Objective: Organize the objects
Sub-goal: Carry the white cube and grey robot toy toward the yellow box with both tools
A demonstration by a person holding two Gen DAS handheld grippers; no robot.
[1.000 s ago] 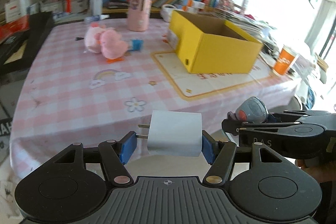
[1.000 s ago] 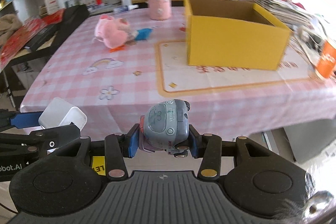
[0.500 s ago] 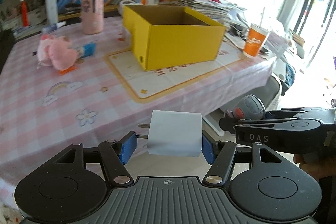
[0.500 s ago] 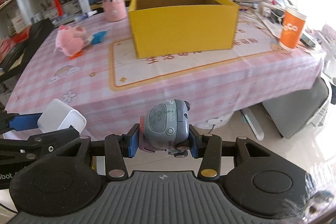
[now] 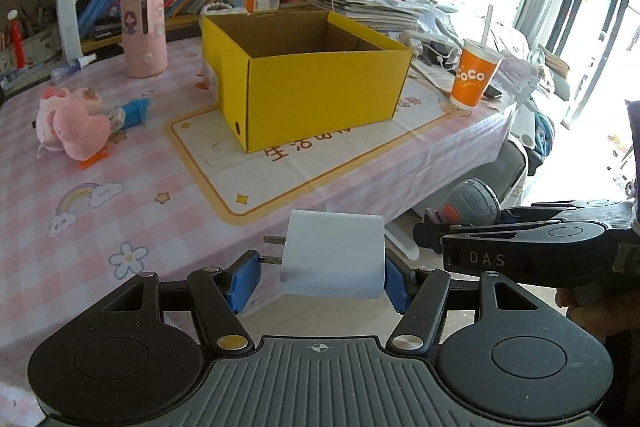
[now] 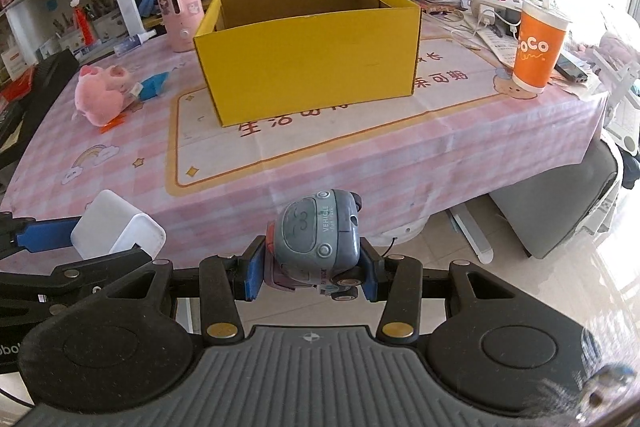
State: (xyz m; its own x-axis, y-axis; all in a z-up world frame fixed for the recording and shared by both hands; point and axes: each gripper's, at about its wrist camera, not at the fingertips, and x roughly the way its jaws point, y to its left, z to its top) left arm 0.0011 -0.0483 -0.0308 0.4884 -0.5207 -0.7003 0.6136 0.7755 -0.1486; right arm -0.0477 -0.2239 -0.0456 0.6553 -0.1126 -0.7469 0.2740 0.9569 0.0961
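My left gripper [image 5: 320,277] is shut on a white plug charger [image 5: 334,253], held in the air at the table's near edge. My right gripper [image 6: 312,273] is shut on a grey-blue toy car [image 6: 318,239], beside it to the right. The charger also shows in the right wrist view [image 6: 116,231], and the toy car in the left wrist view [image 5: 474,201]. An open yellow cardboard box [image 5: 308,83] [image 6: 308,55] stands empty on a mat mid-table, beyond both grippers.
A pink plush pig [image 5: 70,123] and a blue item [image 5: 134,109] lie on the pink checked tablecloth [image 5: 120,187] at left. A pink cylinder [image 5: 144,31] stands behind. An orange cup [image 5: 474,77] stands right of the box. Bookshelves line the back.
Both grippers have swung right along the table's front edge with their objects still held. The yellow box now sits nearer the middle of both views and closer.
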